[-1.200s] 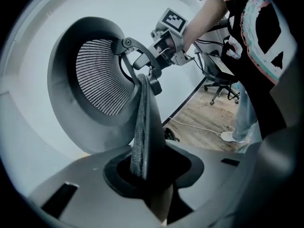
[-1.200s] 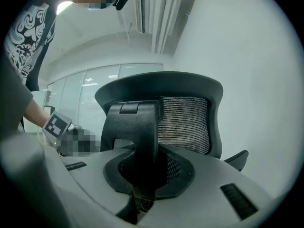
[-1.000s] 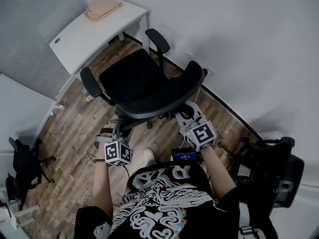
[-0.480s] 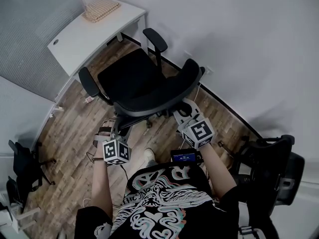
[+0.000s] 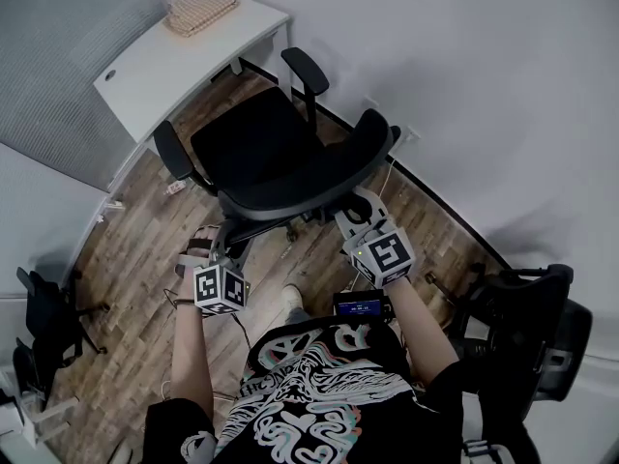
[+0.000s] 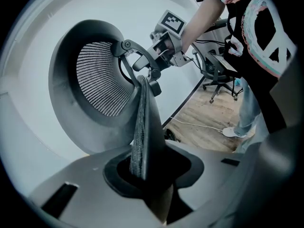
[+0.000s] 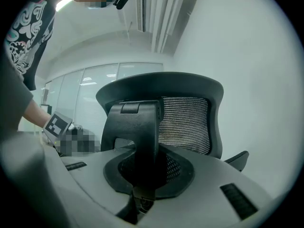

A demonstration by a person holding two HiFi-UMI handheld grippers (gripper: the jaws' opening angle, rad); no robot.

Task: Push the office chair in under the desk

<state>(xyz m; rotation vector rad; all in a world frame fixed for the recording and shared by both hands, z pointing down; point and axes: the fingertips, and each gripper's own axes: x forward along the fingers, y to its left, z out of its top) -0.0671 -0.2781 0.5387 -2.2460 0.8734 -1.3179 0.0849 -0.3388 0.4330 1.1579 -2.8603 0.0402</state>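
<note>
Wood floor (image 5: 135, 249), desk (image 5: 174, 61) upper left, chair (image 5: 256, 148) centre; left gripper (image 5: 221, 249) clamped on its back edge, right gripper (image 5: 356, 211) clamped on its spine.

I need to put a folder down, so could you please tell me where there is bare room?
The white desk is bare between the woven tray and its grommet hole. The office chair crowds the floor before it.
</note>
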